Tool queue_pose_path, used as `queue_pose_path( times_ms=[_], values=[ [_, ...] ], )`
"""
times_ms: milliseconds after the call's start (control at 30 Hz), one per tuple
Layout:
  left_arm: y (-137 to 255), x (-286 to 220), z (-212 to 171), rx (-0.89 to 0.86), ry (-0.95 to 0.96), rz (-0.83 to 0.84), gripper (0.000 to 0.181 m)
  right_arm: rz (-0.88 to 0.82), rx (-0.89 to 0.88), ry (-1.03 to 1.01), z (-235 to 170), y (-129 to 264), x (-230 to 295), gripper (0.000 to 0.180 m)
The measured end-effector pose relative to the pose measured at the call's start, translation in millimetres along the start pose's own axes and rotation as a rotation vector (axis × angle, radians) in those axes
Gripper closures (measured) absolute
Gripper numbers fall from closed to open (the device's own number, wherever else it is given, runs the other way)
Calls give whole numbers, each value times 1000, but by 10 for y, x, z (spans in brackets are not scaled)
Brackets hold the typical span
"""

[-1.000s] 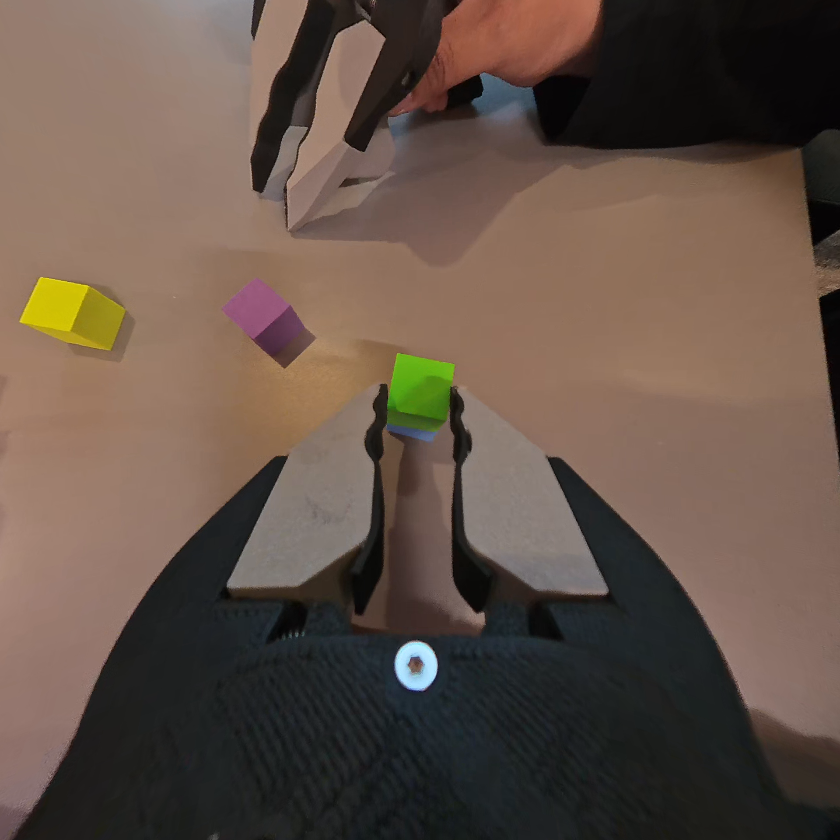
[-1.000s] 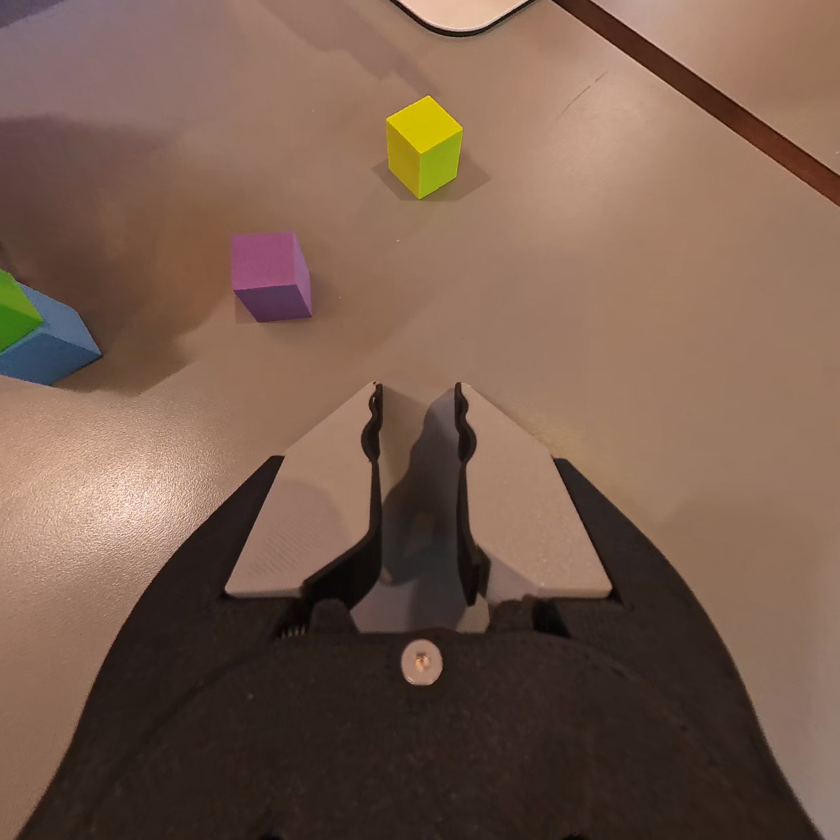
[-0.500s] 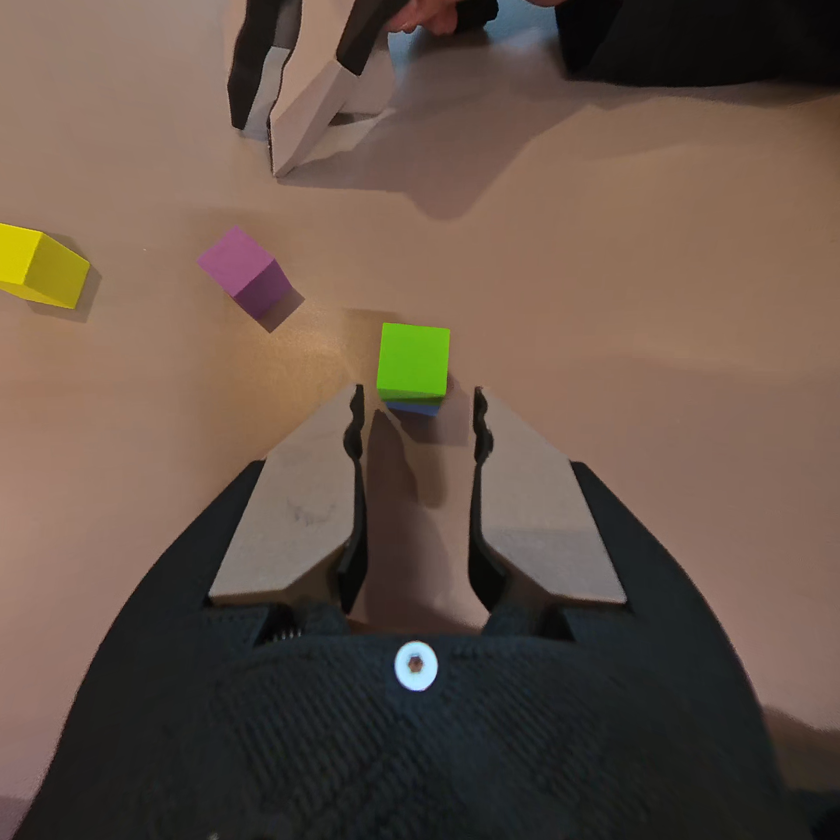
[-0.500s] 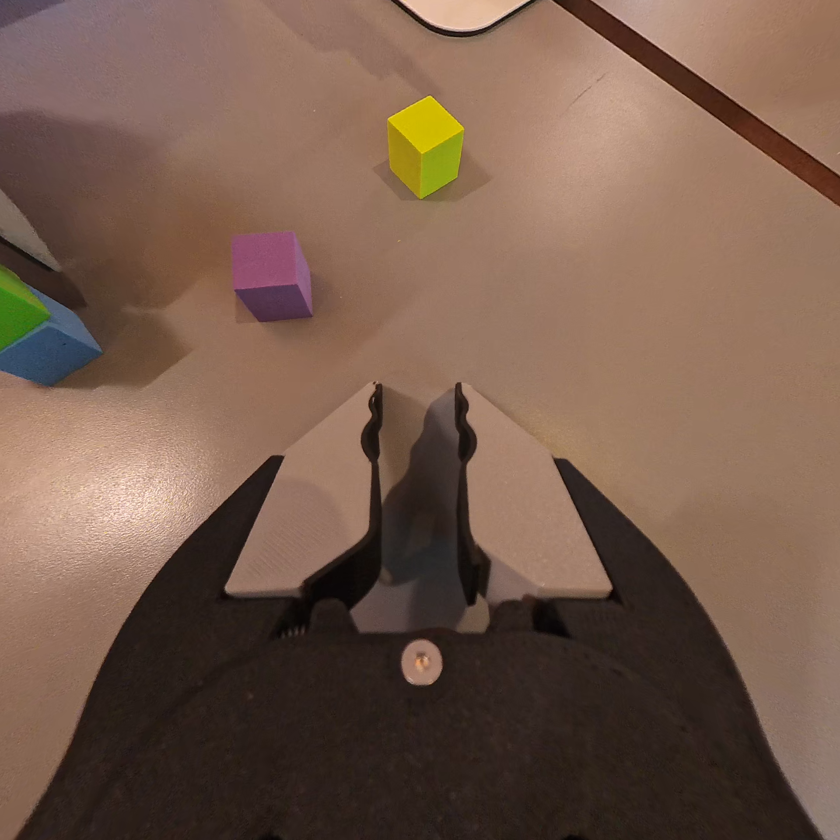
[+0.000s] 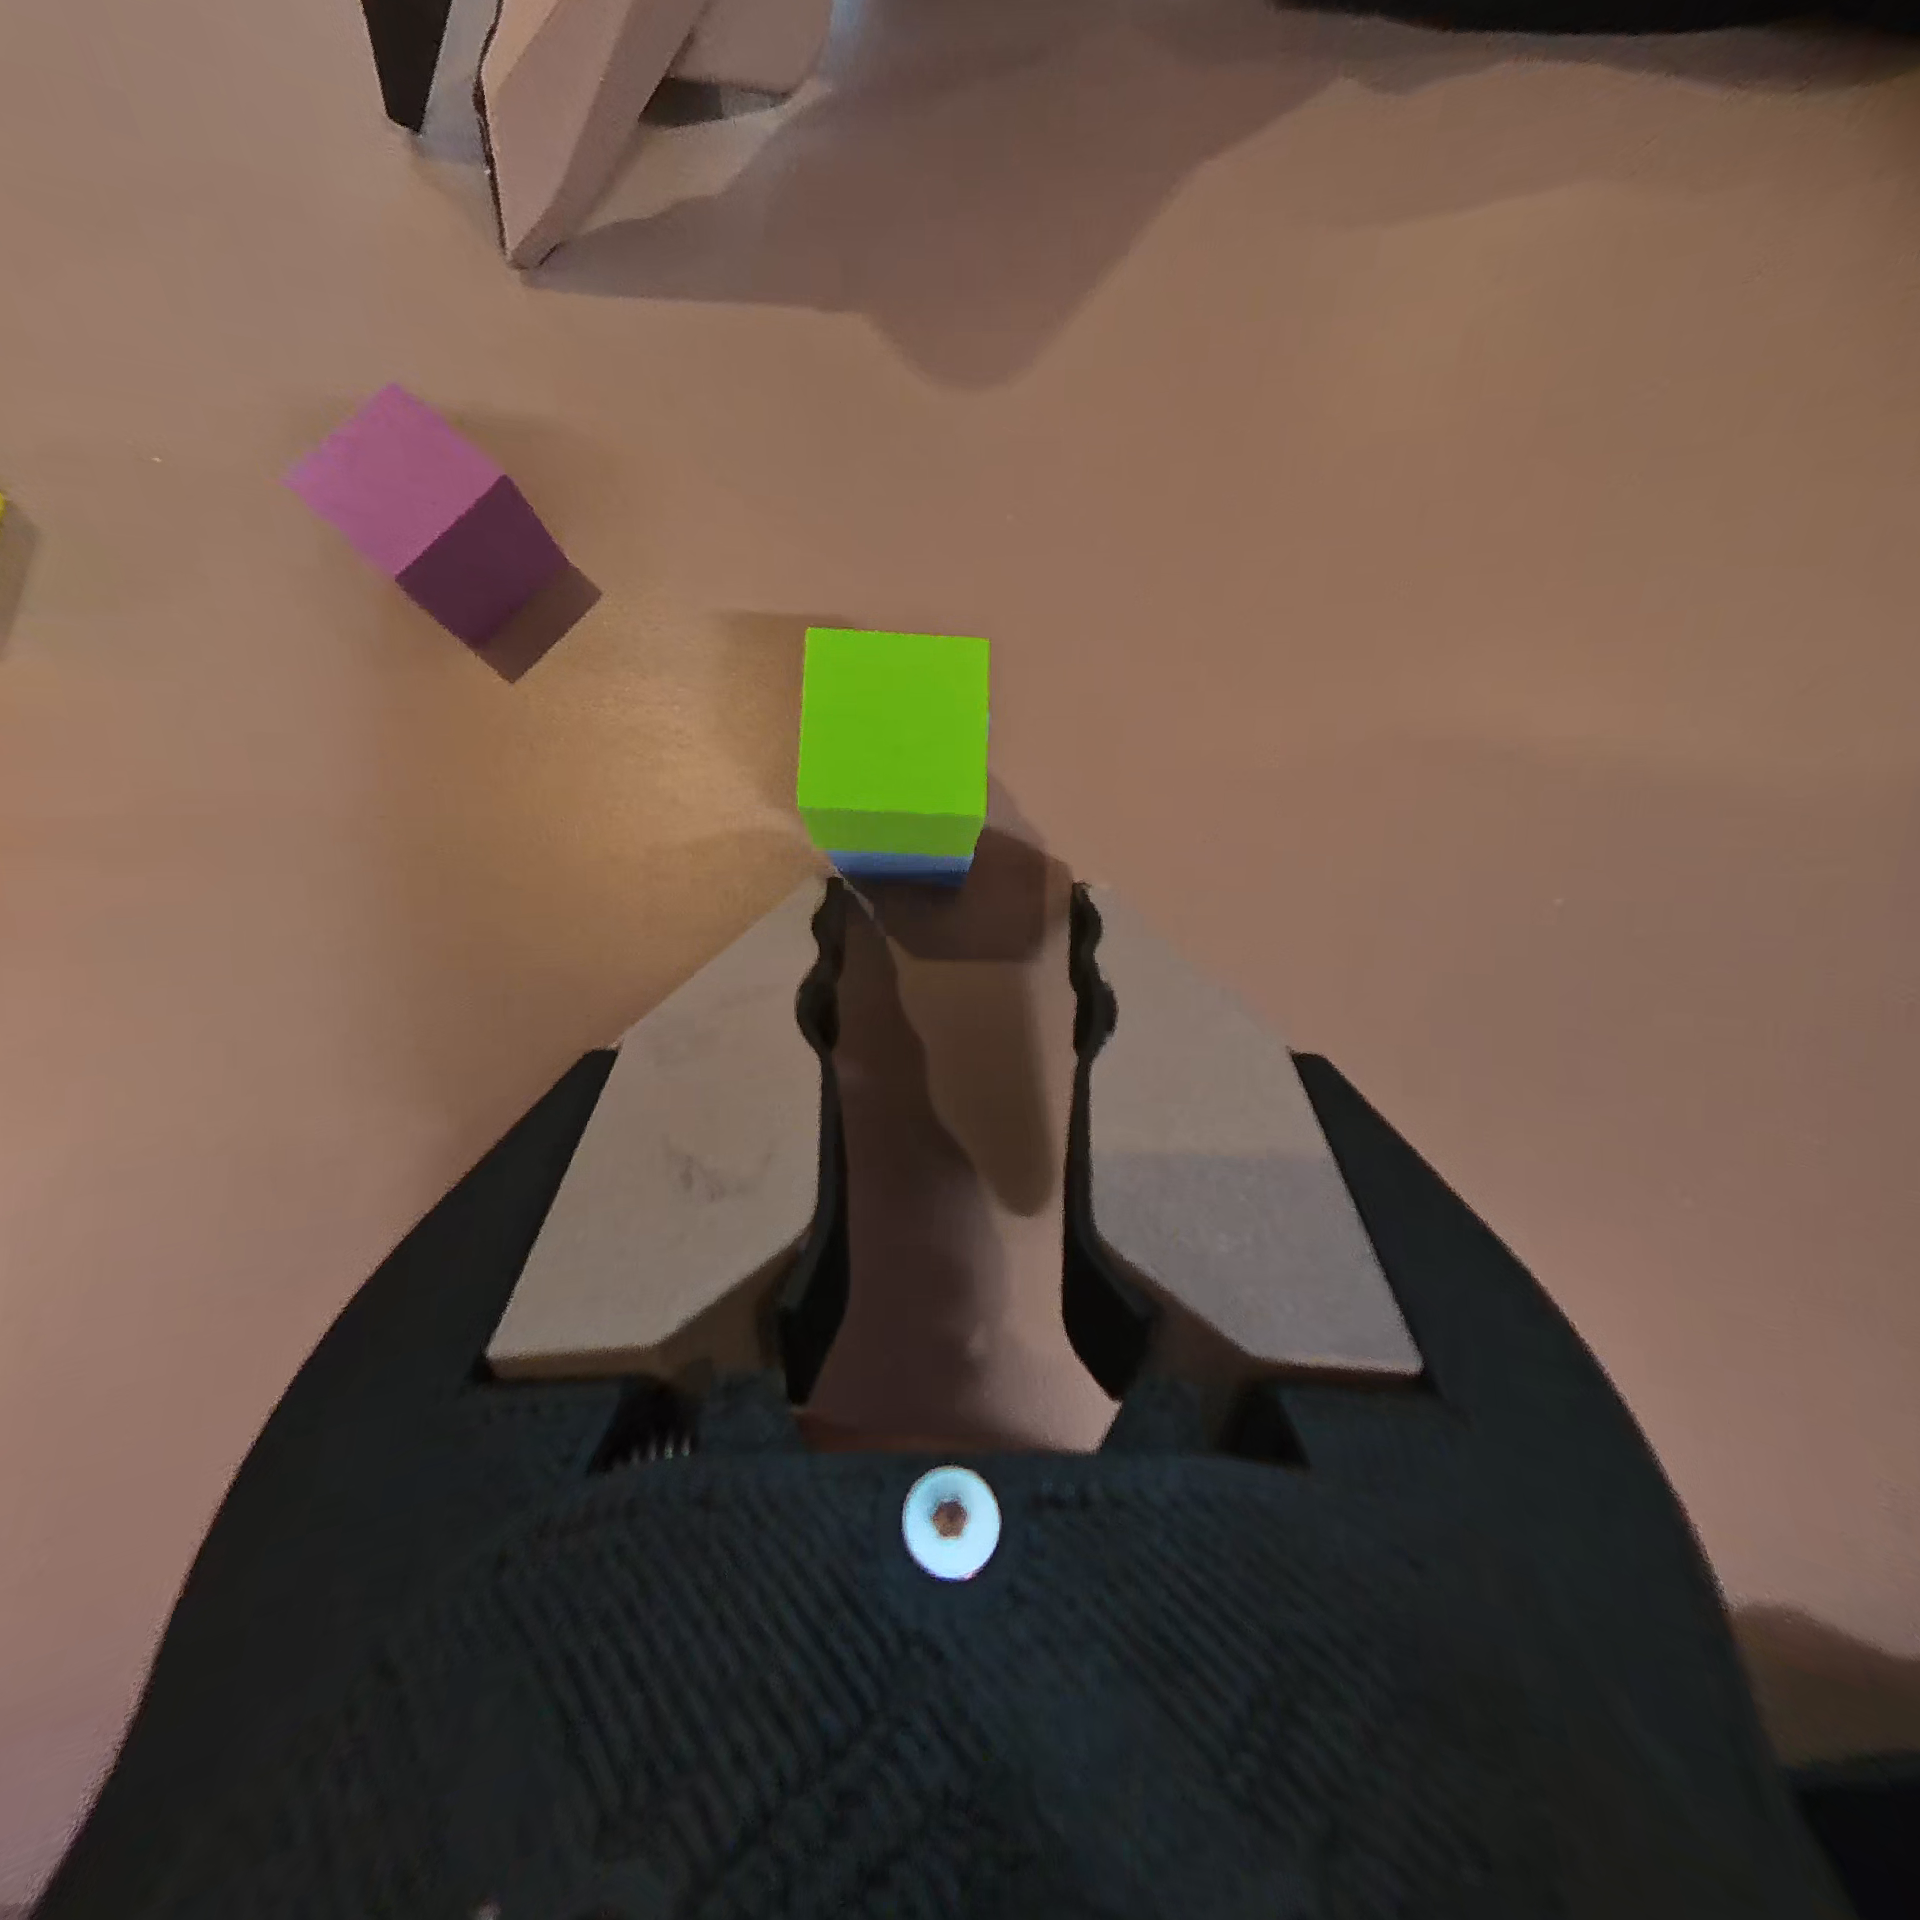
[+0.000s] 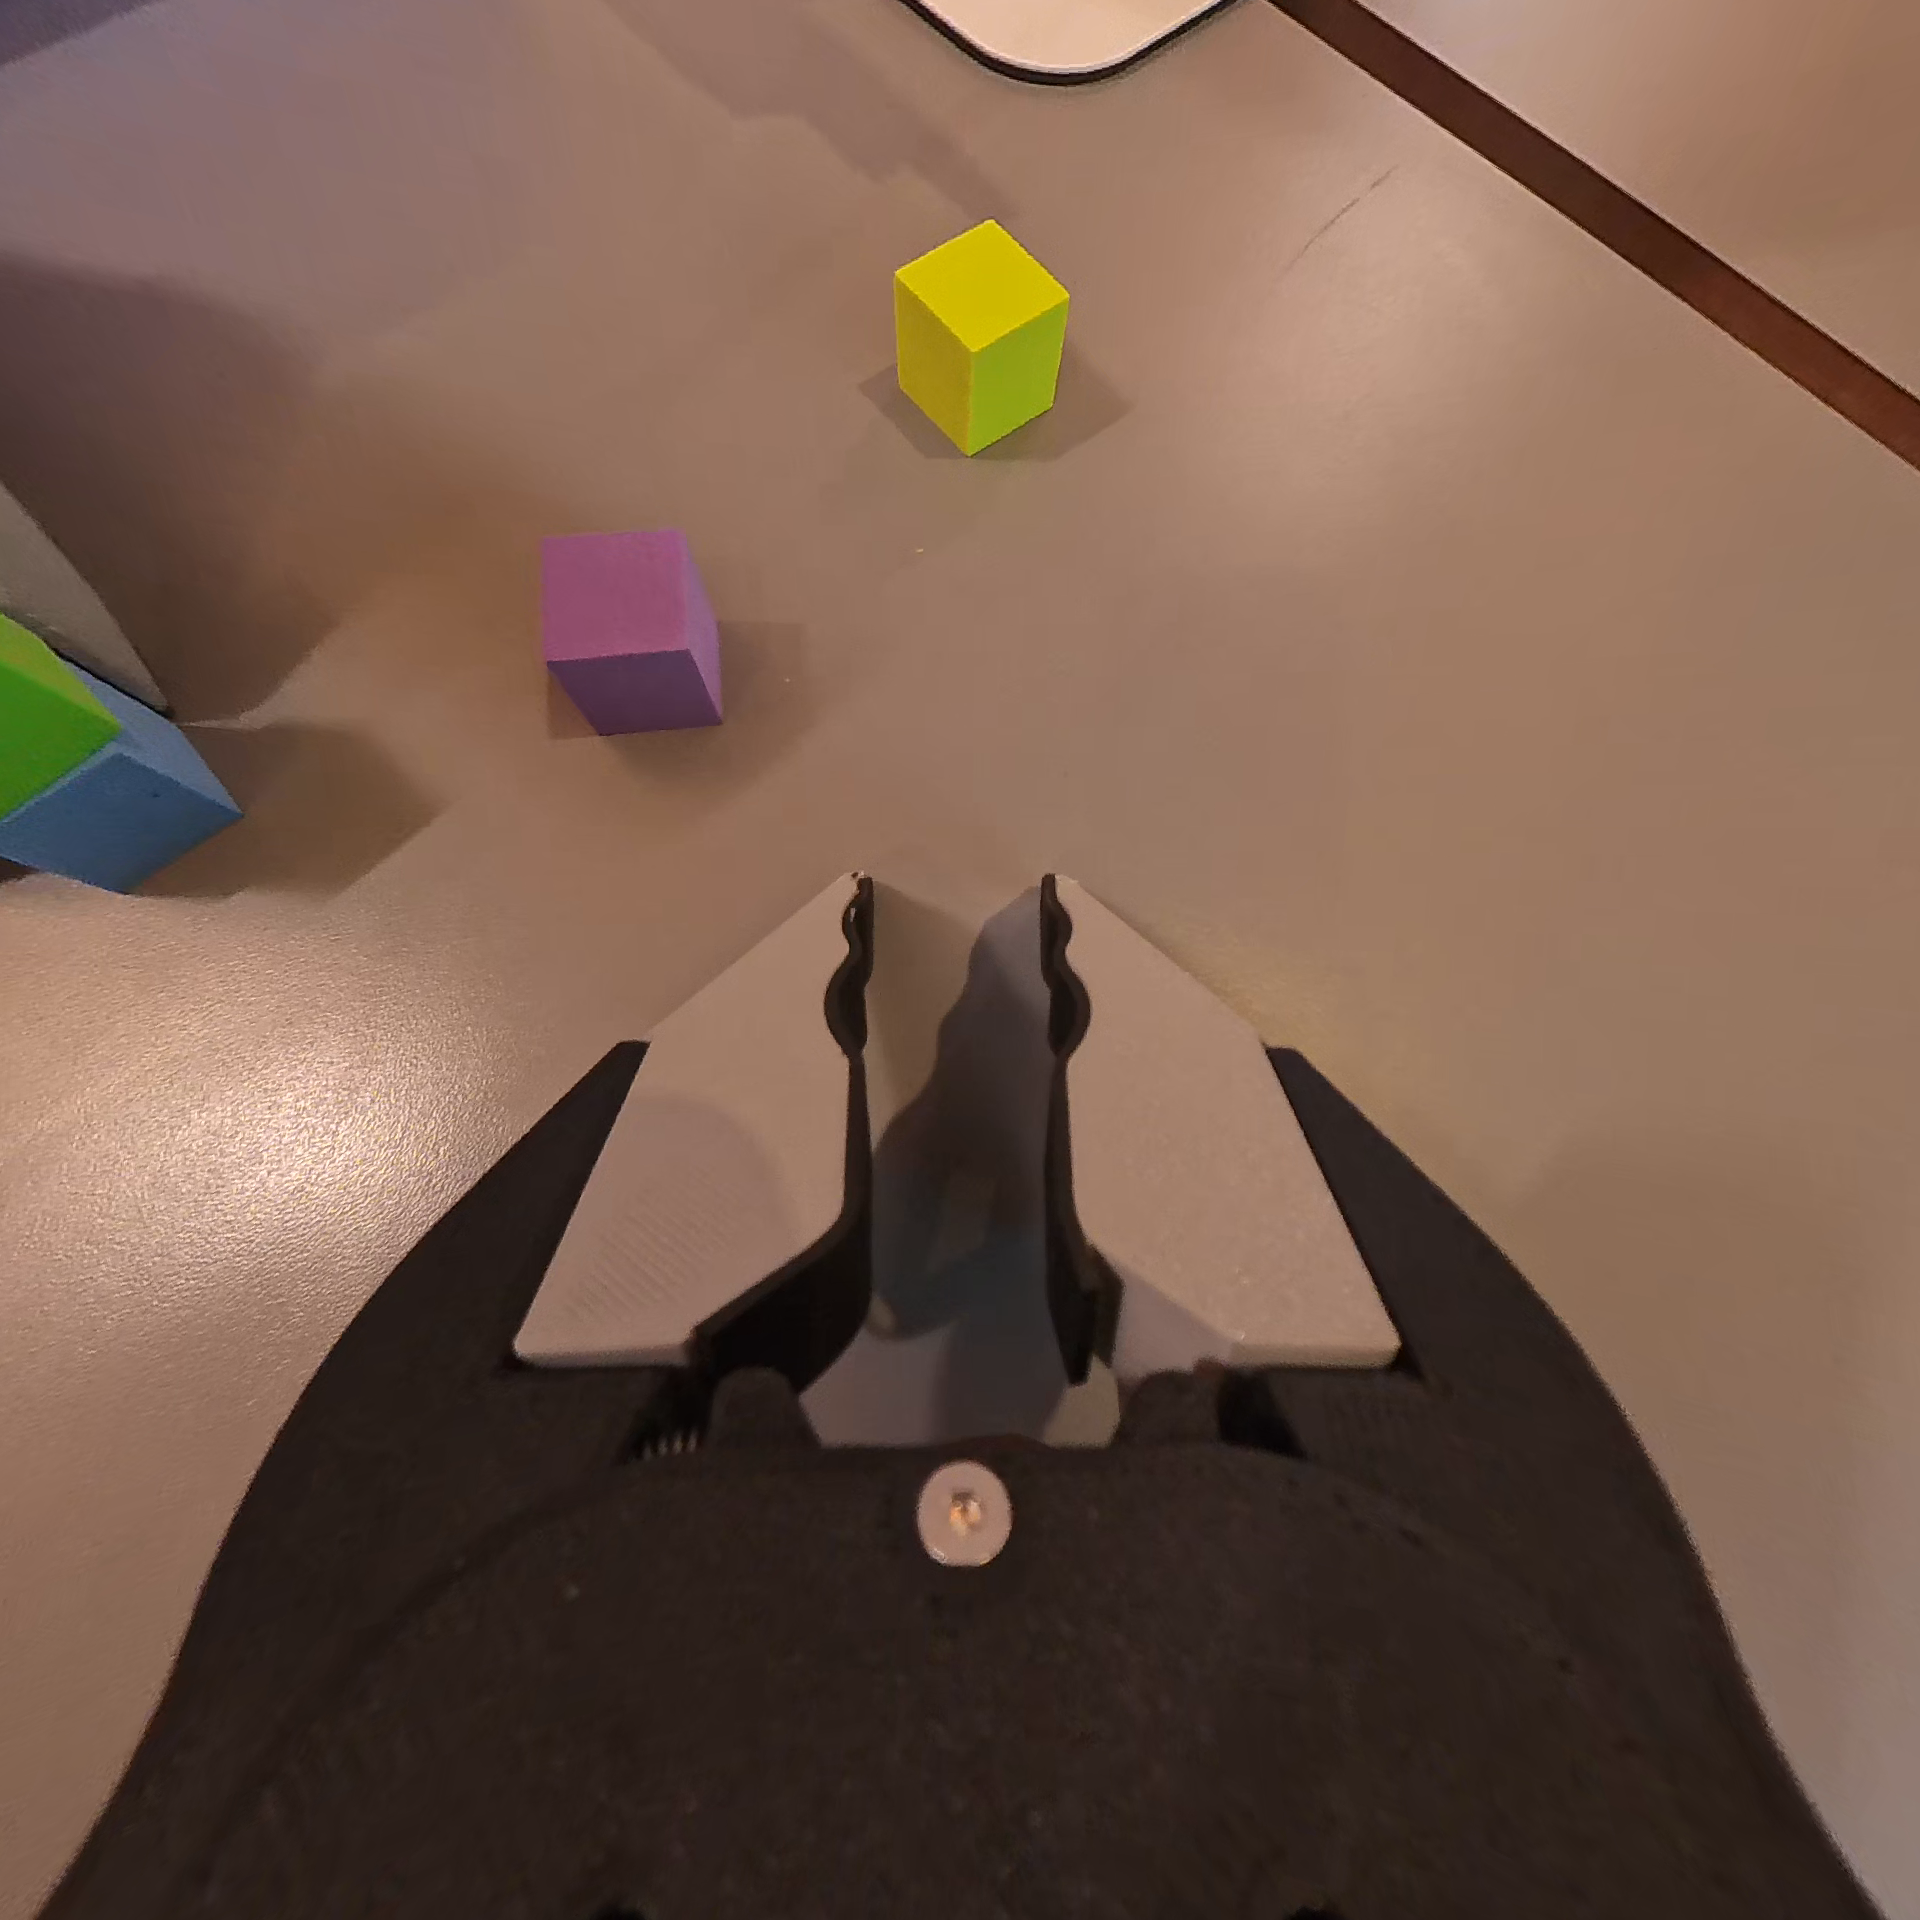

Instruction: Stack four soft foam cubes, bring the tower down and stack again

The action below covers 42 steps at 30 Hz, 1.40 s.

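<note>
A green cube [image 5: 894, 727] sits stacked on a blue cube [image 5: 900, 869] on the tan table. My left gripper [image 5: 956, 899] is open and empty, its tips just short of the stack on the near side. A purple cube [image 5: 436, 509] lies to the stack's left. In the right wrist view the purple cube [image 6: 629, 629] and a yellow cube [image 6: 982, 332] lie ahead, and the green cube [image 6: 42, 717] on the blue cube [image 6: 114, 810] shows at the left edge. My right gripper [image 6: 951, 888] is open and empty, low over the table; it also shows in the left wrist view [image 5: 561, 125].
A white flat object with a dark rim [image 6: 1070, 31] lies at the far edge of the table. A dark seam [image 6: 1610, 218] runs diagonally at the far right. A finger of the left gripper [image 6: 62, 603] shows behind the stack. The green cube [image 5: 894, 727] is about 5 centimetres from my left fingertips and 15 centimetres from my right.
My left gripper has let go of the green cube on the blue cube, opened and drawn back from the stack. The right gripper has not moved.
</note>
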State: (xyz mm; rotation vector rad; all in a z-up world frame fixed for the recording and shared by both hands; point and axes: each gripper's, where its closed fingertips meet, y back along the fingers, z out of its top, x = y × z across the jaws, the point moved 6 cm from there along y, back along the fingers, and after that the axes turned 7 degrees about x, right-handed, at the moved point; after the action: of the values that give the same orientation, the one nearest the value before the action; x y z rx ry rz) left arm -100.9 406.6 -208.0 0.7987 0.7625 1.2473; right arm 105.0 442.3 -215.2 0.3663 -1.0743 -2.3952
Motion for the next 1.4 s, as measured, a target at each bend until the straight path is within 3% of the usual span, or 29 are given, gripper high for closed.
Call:
queue_pose_path(
  times_ms=[467, 567, 833, 900, 967, 1200, 1400],
  values=[
    [140, -49, -297, -47, 30, 90, 134, 213, -101, 16, 290, -79, 419, 136],
    [141, -53, -297, -45, 42, 98, 134, 191, -77, 37, 338, -154, 484, 136],
    [133, -62, -298, -66, 51, 105, 133, 212, -39, 2, 360, -230, 465, 143],
    [129, -62, -296, -71, 52, 105, 132, 239, -49, -10, 366, -219, 462, 155],
    [122, -60, -290, -79, 54, 106, 132, 255, -60, -17, 369, -204, 459, 155],
    [115, -60, -285, -89, 58, 108, 132, 398, -218, 7, 500, 60, 610, 155],
    [114, -61, -285, -89, 61, 109, 132, 439, -235, 260, 570, 404, 915, 156]
  ],
)
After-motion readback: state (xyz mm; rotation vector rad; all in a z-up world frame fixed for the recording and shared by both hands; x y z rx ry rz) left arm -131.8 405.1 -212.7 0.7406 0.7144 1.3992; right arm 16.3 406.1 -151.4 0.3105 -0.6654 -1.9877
